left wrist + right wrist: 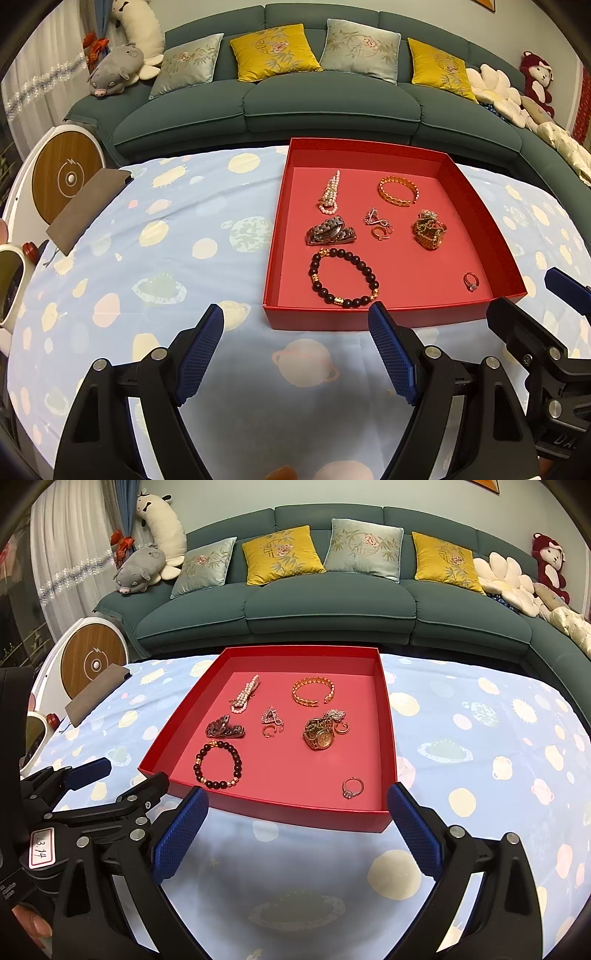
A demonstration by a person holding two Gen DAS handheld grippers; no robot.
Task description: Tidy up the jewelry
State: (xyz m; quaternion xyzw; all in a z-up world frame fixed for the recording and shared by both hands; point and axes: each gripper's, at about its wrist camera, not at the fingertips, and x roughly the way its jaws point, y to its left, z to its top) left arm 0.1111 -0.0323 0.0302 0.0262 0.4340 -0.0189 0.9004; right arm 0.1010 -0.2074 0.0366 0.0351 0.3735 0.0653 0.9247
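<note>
Jewelry all inside red tray (pixel 388 716) | ring (pixel 353 787) alone by near right corner; beaded bracelet (pixel 343 277) near left | left gripper (pixel 295 350), right gripper (pixel 297 830) both spread wide, empty, short of near edge | descend vertically; pinch one piece only

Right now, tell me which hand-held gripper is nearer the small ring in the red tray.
Right. The right hand-held gripper sits just before the tray's near wall, with the ring ahead between its fingers. The left hand-held gripper is farther left, facing the beaded bracelet.
</note>
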